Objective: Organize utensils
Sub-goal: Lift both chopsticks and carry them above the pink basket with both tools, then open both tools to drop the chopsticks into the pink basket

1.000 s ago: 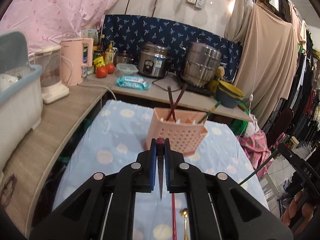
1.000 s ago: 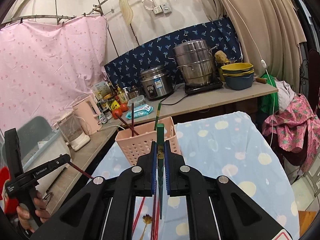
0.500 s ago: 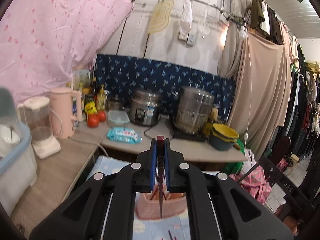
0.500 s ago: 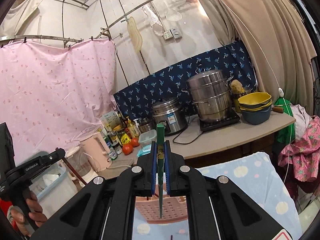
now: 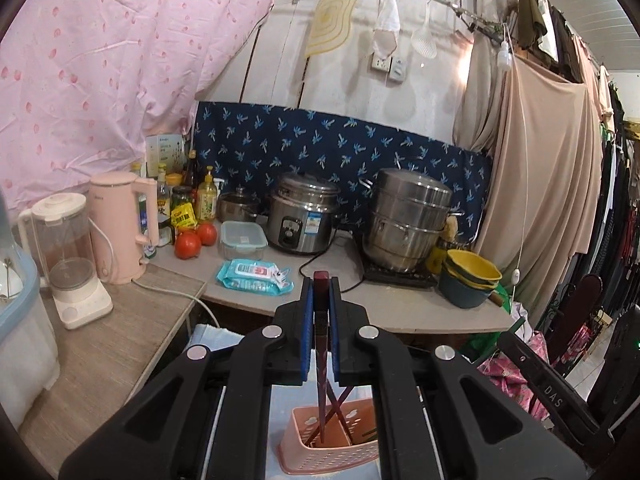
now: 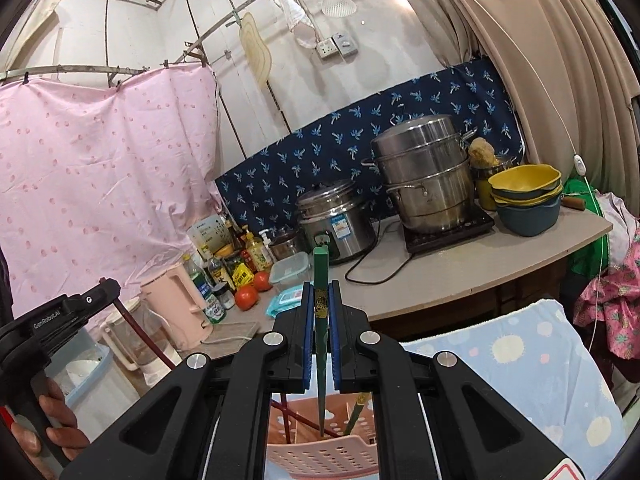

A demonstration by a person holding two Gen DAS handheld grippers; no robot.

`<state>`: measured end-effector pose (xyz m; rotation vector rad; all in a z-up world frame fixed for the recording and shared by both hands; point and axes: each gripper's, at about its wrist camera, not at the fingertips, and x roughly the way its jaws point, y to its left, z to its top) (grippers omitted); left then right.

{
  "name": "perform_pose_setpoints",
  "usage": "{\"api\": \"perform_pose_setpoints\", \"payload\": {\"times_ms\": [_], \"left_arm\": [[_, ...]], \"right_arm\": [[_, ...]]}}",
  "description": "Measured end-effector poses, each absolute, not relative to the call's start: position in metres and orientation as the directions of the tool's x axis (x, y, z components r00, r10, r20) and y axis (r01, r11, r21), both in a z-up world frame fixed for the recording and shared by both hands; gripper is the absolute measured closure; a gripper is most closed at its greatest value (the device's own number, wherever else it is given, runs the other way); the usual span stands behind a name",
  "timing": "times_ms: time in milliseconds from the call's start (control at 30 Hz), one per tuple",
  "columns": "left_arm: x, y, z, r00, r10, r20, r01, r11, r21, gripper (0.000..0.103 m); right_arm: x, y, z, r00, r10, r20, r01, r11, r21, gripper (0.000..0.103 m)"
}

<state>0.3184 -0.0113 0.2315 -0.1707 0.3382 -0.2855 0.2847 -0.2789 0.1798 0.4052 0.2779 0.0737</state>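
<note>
My left gripper (image 5: 320, 320) is shut on a dark red chopstick (image 5: 321, 364) held upright, its tip down inside the pink perforated utensil basket (image 5: 328, 456), where two more dark red chopsticks lean. My right gripper (image 6: 320, 328) is shut on a green chopstick (image 6: 321, 320), also upright, its tip inside the same basket (image 6: 320, 456) beside another green chopstick (image 6: 356, 412). The left gripper and the hand that holds it show at the left edge of the right wrist view (image 6: 60, 320).
The basket stands on a blue spotted tablecloth (image 6: 540, 360). Behind is a counter with a rice cooker (image 5: 304, 216), a steel steamer pot (image 5: 408, 220), stacked bowls (image 5: 472, 280), a pink kettle (image 5: 120, 228), a blender (image 5: 68, 260) and tomatoes (image 5: 188, 244).
Both grippers have lifted and tilted up over the basket. The chopsticks now hang upright with their tips lowered into the basket.
</note>
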Motion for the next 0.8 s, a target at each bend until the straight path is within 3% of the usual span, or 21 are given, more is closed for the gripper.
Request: {"api": "perform_pose_setpoints", "payload": {"times_ms": [433, 467, 533, 567, 800], "left_arm": [[0.334, -0.011, 0.197, 0.877, -0.288, -0.385, 0.218, 0.952, -0.216, 0.094], [0.334, -0.010, 0.195, 0.880, -0.278, -0.386, 0.208, 0.955, -0.213, 0.092], [0.332, -0.008, 0.193, 0.887, -0.260, -0.382, 0.192, 0.959, -0.206, 0.070], [0.331, -0.007, 0.192, 0.890, -0.252, -0.380, 0.184, 0.961, -0.207, 0.066], [0.323, -0.001, 0.186, 0.888, -0.234, -0.396, 0.167, 0.966, -0.197, 0.064]], "right_arm": [[0.304, -0.273, 0.140, 0.929, 0.105, -0.354, 0.030, 0.934, 0.357, 0.095], [0.303, -0.273, 0.139, 0.929, 0.101, -0.356, 0.034, 0.934, 0.355, 0.093], [0.299, -0.272, 0.138, 0.932, 0.082, -0.353, 0.048, 0.938, 0.345, 0.087], [0.297, -0.272, 0.137, 0.932, 0.076, -0.353, 0.052, 0.939, 0.340, 0.083], [0.281, -0.276, 0.136, 0.933, 0.074, -0.352, 0.058, 0.935, 0.351, 0.080]]}}
